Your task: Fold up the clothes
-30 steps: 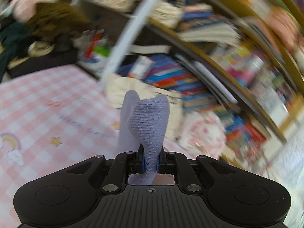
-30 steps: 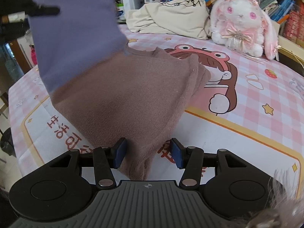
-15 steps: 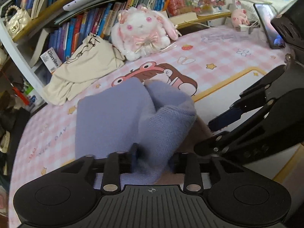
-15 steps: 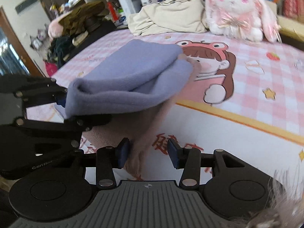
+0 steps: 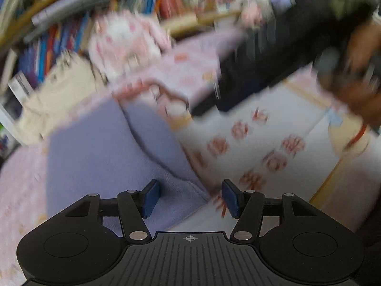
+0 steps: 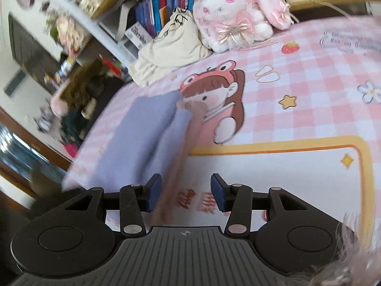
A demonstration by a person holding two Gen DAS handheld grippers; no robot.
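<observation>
A garment, lavender on top with a mauve-brown underside, lies folded on the pink checked tablecloth. My left gripper hovers over its near right corner. Its jaws are opening, and the cloth lies below them, untouched by the pads. In the right wrist view the same garment is at the left. Its brown edge runs down past the left pad of my right gripper, which stands open with a wide gap. A hand holding the right tool is blurred at the upper right of the left wrist view.
A white-and-pink plush rabbit and a cream cloth bag sit at the table's far edge, with bookshelves behind them. A white panel with red characters covers the near part of the cloth. Dark clutter lies beyond the left edge.
The left gripper, shut on the lavender cloth a second ago, swung down and let it go. The garment now lies folded flat. The right gripper has slid rightward off the brown fabric.
</observation>
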